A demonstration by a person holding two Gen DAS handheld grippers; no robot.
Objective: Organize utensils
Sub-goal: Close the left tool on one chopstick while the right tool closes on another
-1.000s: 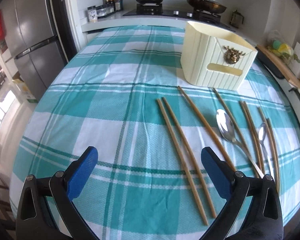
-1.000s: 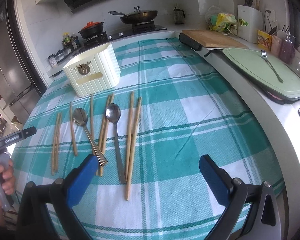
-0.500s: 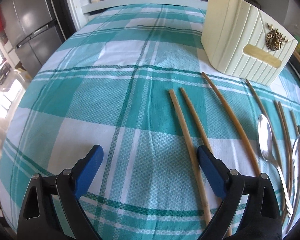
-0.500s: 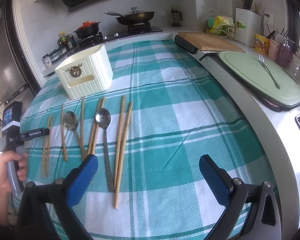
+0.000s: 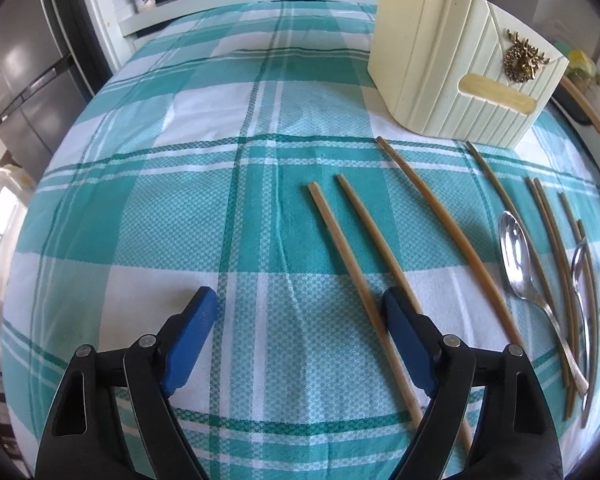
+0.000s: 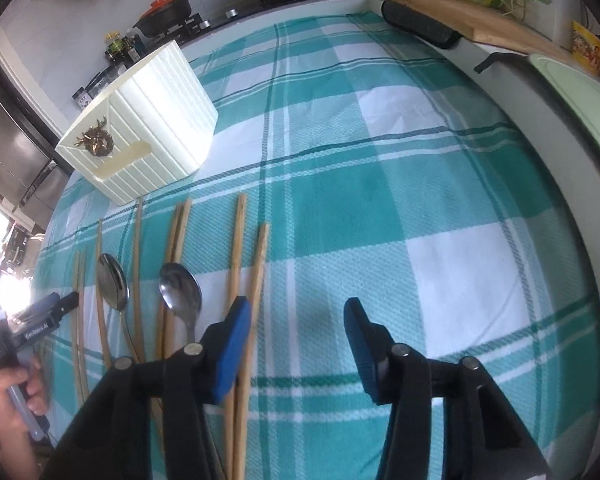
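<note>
Two hand-held grippers hang over a desk (image 5: 100,208) covered with a teal and white checked cloth. The left hand-held gripper (image 5: 296,312) points down at the cloth, and its jaws have just been closing a little, yet they stand wide. One chopstick of the leftmost pair of chopsticks (image 5: 356,276) passes between its blue fingers (image 5: 404,328), just beside the right one, and the second runs under that finger; no pad presses on them. The right hand-held gripper (image 6: 296,320) has jaws that have just been closing strongly, and now they stand at a middle width with only bare cloth between them. Its left finger lies over the rightmost pair of chopsticks (image 6: 244,264), which lies outside the gap.

More chopsticks lie in a row on the cloth, almost parallel. Two metal spoons are among them: the left spoon (image 6: 114,282) and the right spoon (image 6: 180,294), bowls toward the far side. A cream utensil holder (image 6: 148,120) with a golden ornament stands upright behind the row, near the far ends of the chopsticks. At the left edge of the right wrist view, a hand (image 6: 16,396) grips the handle of the left tool.
</note>
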